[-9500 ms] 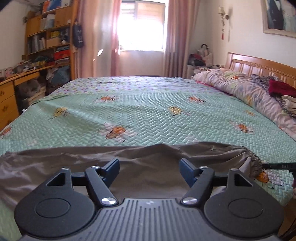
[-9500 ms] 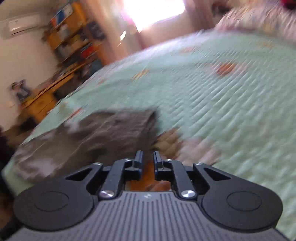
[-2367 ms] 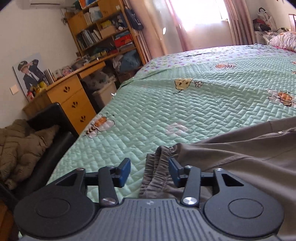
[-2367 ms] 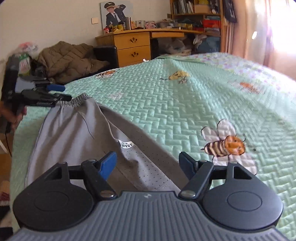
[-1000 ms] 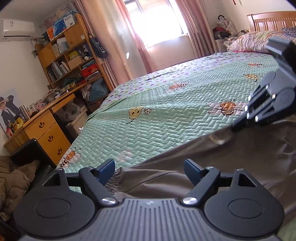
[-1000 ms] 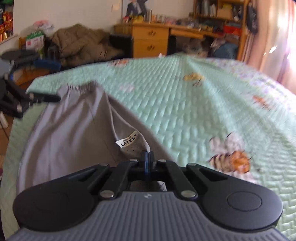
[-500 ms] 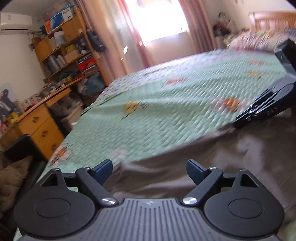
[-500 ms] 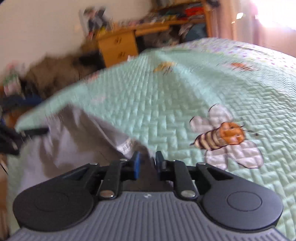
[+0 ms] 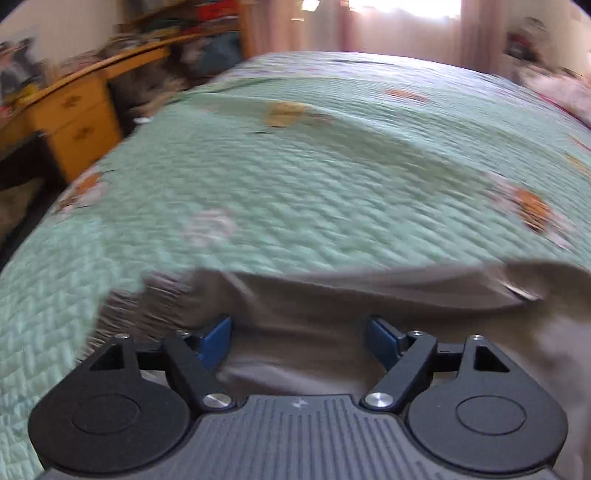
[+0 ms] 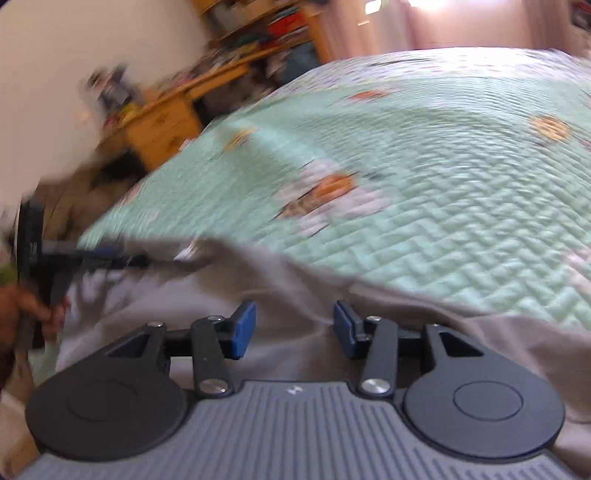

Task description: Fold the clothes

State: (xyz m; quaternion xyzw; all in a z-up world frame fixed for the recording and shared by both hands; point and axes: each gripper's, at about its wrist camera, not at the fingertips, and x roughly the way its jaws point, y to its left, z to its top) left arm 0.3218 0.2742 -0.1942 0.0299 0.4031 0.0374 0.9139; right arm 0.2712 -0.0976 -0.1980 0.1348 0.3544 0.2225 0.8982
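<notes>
Left gripper [image 9: 299, 338] jaws wide, holding nothing. Right gripper [image 10: 293, 325] jaws just opening, half apart, soft grey pants [image 9: 332, 302] loose between. Bumpy green bed [image 9: 332, 184].

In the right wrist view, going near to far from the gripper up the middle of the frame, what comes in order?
right gripper → grey garment → green quilted bedspread → pink curtains.

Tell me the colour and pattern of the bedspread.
The bedspread is pale mint green, quilted in a zigzag weave, with scattered orange bee prints; clearest in the left wrist view.
</notes>
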